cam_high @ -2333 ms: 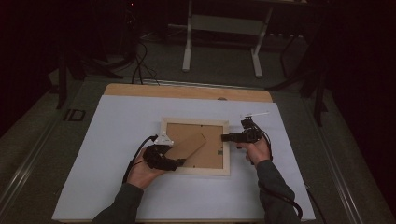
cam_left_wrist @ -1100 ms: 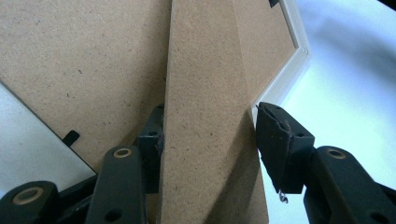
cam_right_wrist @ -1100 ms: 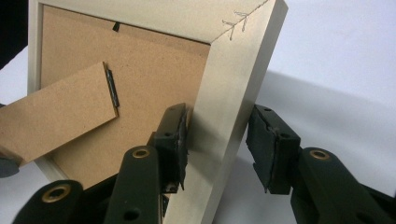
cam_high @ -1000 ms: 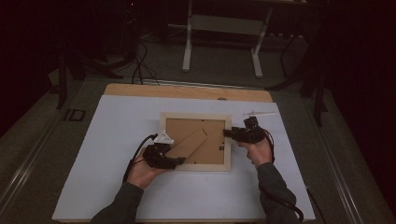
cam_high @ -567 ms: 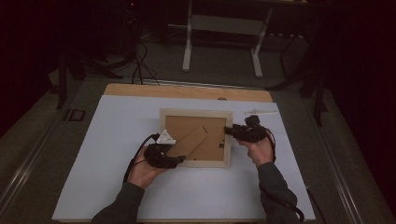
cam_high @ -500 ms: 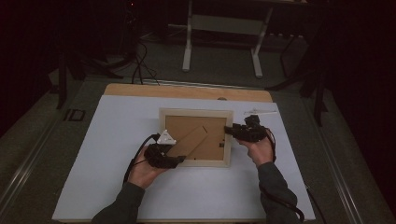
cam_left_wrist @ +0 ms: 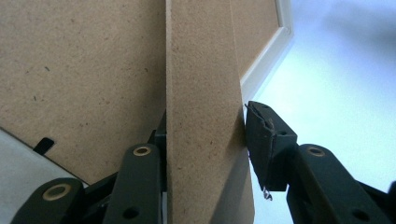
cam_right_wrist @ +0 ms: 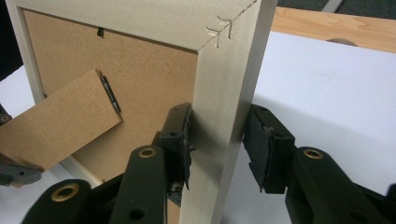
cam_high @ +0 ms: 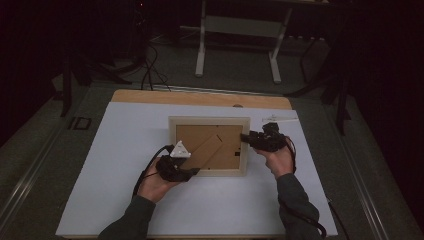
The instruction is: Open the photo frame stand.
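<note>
We see the white worktop point(cam_high: 125, 200) carrying a picture frame point(cam_high: 209, 121) face down near its middle, slightly toward the far edge; its brown backing board point(cam_high: 200, 137) faces up, with the easel stand point(cam_high: 212, 150) running diagonally across it; our right gripper point(cam_high: 246, 138) comes in at the frame's right side, and in the right gripper view its jaws straddle the pale frame rail point(cam_right_wrist: 224, 116), one pad against the inner face, the other just beside the outer face, so we cannot tell if it clamps; our left gripper point(cam_high: 192, 171) sits at the frame's near edge, its jaws having just been closing around the stand point(cam_left_wrist: 205, 116), the right pad touching its edge.
</note>
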`<state>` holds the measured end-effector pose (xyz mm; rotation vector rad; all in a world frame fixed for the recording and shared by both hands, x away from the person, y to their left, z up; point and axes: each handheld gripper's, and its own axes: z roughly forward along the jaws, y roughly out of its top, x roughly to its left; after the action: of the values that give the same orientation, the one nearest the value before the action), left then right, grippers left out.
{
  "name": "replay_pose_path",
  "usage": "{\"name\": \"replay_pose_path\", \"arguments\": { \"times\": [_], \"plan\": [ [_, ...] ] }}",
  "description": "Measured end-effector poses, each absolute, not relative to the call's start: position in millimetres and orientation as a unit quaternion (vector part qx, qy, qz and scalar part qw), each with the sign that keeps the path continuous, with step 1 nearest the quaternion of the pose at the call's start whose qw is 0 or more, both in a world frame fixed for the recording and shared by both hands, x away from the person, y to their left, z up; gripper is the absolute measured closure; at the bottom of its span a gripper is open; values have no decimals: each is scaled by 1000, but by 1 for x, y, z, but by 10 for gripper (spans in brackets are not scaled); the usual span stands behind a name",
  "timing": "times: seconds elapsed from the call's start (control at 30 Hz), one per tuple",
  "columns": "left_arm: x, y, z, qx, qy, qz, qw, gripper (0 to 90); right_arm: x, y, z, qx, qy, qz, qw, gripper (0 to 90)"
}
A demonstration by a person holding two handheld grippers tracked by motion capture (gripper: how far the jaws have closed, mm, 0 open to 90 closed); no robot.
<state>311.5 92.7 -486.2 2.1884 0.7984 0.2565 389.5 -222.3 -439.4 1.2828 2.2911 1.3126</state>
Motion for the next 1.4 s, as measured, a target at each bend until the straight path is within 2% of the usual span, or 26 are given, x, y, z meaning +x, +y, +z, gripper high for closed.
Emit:
{"name": "replay_pose_path", "arguments": {
  "times": [0.13, 0.2, 0.4, 0.63, 0.9, 1.4],
  "plan": [
    [311, 93, -486, 863, 306, 105, 388, 607, 391, -224, -438, 428, 781, 444, 96, 600],
    [311, 93, -486, 864, 303, 108, 388, 607, 392, -224, -438, 421, 786, 443, 87, 552],
    [310, 92, -486, 865, 298, 115, 387, 607, 397, -222, -445, 408, 802, 431, 64, 484],
    [309, 91, -486, 867, 293, 120, 385, 610, 400, -218, -455, 393, 813, 428, 37, 439],
    [309, 91, -486, 869, 294, 128, 378, 614, 396, -220, -454, 378, 814, 439, 34, 488],
    [308, 91, -484, 864, 300, 156, 373, 627, 388, -217, -448, 363, 814, 446, 80, 529]
  ]
}}
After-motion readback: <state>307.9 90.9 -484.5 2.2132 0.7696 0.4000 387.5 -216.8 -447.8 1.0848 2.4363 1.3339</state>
